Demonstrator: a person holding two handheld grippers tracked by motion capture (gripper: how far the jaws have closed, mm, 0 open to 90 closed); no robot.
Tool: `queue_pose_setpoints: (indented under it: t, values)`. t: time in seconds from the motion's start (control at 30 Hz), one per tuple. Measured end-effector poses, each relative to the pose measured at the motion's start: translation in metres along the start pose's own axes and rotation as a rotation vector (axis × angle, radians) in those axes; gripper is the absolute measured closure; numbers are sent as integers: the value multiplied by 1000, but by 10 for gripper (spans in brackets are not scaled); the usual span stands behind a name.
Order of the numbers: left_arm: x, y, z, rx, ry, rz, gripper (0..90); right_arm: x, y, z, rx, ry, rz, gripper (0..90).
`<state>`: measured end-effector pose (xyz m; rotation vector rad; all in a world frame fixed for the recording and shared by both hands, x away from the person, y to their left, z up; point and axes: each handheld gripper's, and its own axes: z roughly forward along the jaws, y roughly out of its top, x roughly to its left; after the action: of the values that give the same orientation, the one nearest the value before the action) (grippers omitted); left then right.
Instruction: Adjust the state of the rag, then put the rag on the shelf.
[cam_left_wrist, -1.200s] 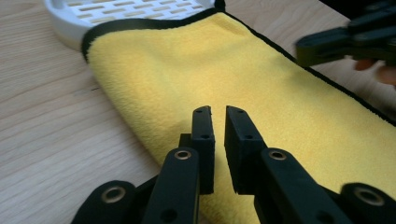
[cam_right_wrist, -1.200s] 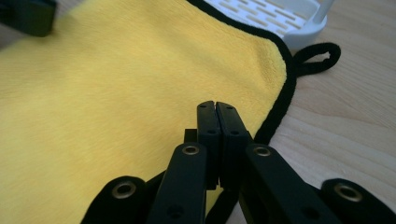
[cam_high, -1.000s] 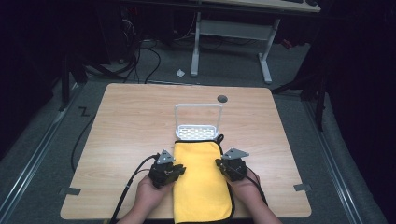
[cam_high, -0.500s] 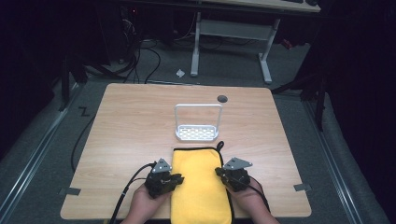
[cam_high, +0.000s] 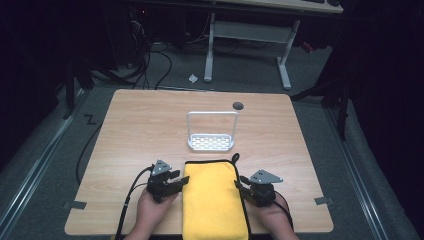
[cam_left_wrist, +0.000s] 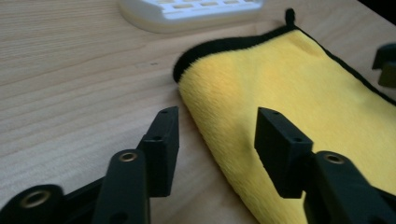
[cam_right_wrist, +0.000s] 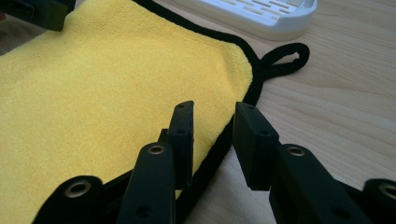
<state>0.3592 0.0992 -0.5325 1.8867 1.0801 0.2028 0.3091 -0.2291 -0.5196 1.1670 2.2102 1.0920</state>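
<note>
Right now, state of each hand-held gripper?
Left hand-held gripper: jaws just opened, straddling the folded yellow microfibre cloth edge, pads off it.
Right hand-held gripper: jaws just opened, cloth's black-trimmed edge between them, not gripped.

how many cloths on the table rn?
1. A yellow microfiber cloth with black edging lies flat at the near edge of the table, between the left tool and right tool, just in front of the white rack. None seem hidden.
</note>
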Motion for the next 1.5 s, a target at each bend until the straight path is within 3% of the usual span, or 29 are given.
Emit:
queue_pose_setpoints:
  t: [0.13, 0.2, 0.3, 0.37, 0.5, 0.6, 0.73, 0.83, 0.9, 1.1, 1.33, 1.5]
  values:
    - [5, 12, 13, 6, 10, -33, 445, 0, 1, 3, -3, 1, -2, 682]
    - [8, 17, 20, 13, -5, -71, 447, 2, 1, 4, -7, -1, -17, 674]
    - [11, 17, 28, 35, -23, -111, 545, 1, 3, 7, -13, -5, -21, 642]
    - [9, 16, 29, 30, -7, -106, 623, -2, 8, 11, -25, -3, 5, 601]
    - [9, 14, 31, 36, -22, -88, 752, -9, 24, 29, -24, -2, 27, 498]
    - [6, 14, 31, 36, -12, -71, 762, -13, 33, 46, 19, -21, 39, 420]
    - [8, 14, 31, 36, -23, -82, 764, -19, 38, 65, 101, -32, 89, 362]
    - [8, 13, 31, 34, -29, -87, 764, -18, 37, 69, 106, -32, 91, 353]
    - [10, 13, 31, 35, -37, -96, 764, -17, 36, 70, 99, -36, 79, 389]
    - [11, 13, 30, 36, -46, -102, 764, -8, 35, 67, 91, -5, 51, 609]
    - [10, 12, 29, 37, -44, -96, 766, -10, 34, 66, 87, 45, 43, 744]
    - [9, 11, 27, 32, -44, -94, 785, -9, 34, 66, 81, 42, 34, 759]
